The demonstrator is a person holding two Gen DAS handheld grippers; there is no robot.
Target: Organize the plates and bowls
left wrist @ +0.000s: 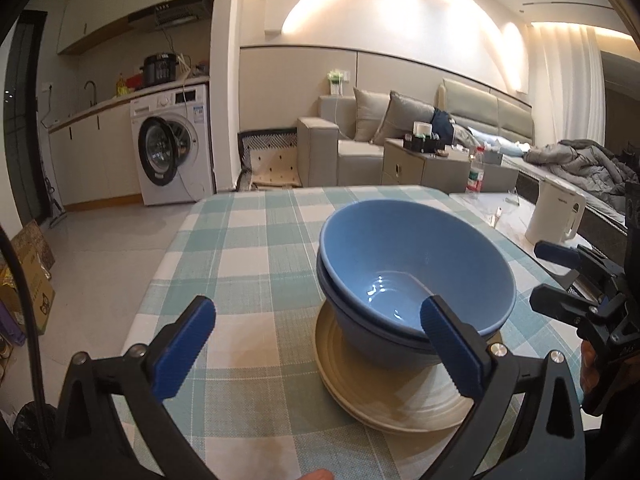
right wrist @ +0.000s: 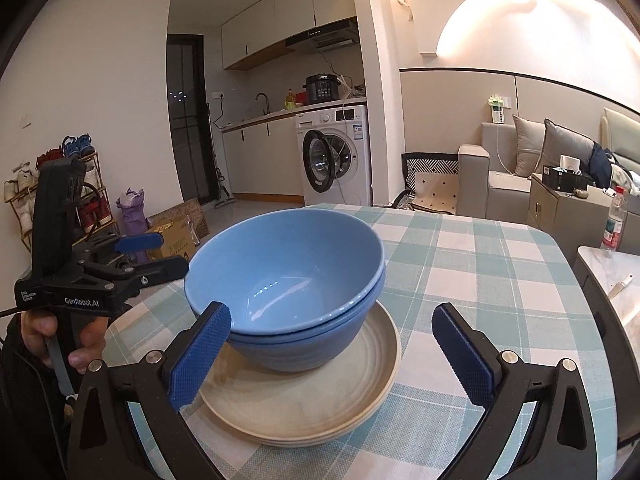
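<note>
**Stack is built, both tools free**

The left tool (left wrist: 316, 344) and the right tool (right wrist: 332, 356) are both spread wide and hold nothing. One risk from here: a finger (left wrist: 452, 344) of the left tool is close to the rim of the bowls (left wrist: 412, 276) and could knock them. They sit off-centre on the plates (right wrist: 304, 400), so a push may slide or tip them. The two blue bowls are nested (glossy, clean inside) on some stacked beige plates, near the near edge of the checked bench (left wrist: 248, 232), away from its corners.
</note>
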